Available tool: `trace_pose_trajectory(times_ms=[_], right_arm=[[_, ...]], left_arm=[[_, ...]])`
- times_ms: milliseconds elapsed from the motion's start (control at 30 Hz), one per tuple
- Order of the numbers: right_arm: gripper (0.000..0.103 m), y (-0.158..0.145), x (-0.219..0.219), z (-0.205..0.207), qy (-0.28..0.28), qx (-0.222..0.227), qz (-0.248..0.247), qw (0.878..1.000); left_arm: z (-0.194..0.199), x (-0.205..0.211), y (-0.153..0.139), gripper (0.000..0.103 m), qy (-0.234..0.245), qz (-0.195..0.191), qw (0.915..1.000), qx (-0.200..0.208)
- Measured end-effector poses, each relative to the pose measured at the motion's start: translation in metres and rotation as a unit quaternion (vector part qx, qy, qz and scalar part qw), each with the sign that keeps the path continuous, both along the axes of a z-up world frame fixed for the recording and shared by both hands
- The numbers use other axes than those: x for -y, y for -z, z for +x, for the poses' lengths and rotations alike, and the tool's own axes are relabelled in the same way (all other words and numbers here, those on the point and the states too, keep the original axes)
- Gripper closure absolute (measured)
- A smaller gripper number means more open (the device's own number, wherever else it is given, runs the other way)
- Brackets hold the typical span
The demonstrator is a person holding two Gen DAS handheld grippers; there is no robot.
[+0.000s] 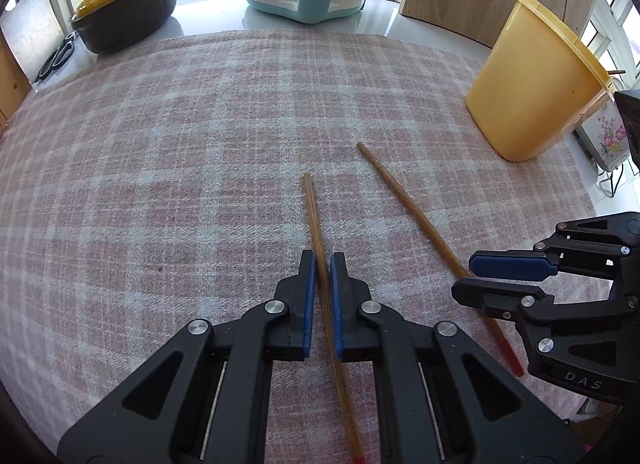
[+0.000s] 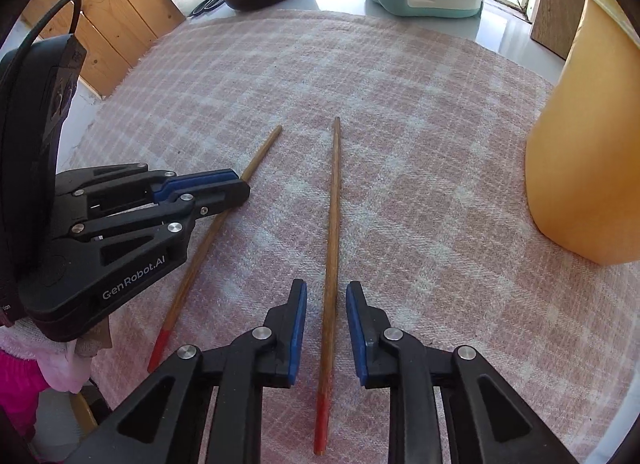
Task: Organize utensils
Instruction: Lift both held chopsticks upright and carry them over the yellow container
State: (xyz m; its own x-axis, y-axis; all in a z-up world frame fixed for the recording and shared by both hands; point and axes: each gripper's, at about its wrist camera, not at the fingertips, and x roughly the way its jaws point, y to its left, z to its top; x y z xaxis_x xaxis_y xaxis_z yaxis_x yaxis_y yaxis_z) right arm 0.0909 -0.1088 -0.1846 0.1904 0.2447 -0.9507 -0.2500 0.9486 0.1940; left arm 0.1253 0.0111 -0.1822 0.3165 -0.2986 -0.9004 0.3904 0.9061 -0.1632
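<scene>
Gripping: left tongs (image 1: 322,296) pinch one chopstick (image 1: 316,224) mid-shaft, ready for lifting.
Right tongs (image 2: 326,328): parted, straddling second chopstick (image 2: 332,224), untouched.
Destination: probably yellow container (image 1: 532,84).

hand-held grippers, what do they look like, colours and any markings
Both are black plastic linkage frames with silver rivets and blue pads on the fingers. The left hand-held gripper reads "GenRobot.AI" in white, with a black cable looping off its body. The right hand-held gripper shows the letters "DAS". A pink sleeve shows beneath the left one.
</scene>
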Motion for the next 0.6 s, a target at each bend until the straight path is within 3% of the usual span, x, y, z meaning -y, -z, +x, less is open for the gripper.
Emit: trace_pose_trajectory(times_ms=[200, 333, 600], right_arm=[[0.083, 0.004, -0.014, 0.024, -0.013, 0.004, -0.031, 0.999], [0.099, 0.004, -0.025, 0.029, -0.038, 0.010, -0.061, 0.997], [0.100, -0.012, -0.013, 0.020, -0.033, 0.020, -0.017, 0.999]], left_arm=[[-0.001, -0.006, -0.002, 0.098, -0.014, -0.019, 0.9996, -0.012], [-0.001, -0.010, -0.005, 0.099, -0.029, -0.037, 0.9987, -0.019], [-0.007, -0.019, -0.022, 0.099, -0.049, -0.061, 0.9968, -0.008]])
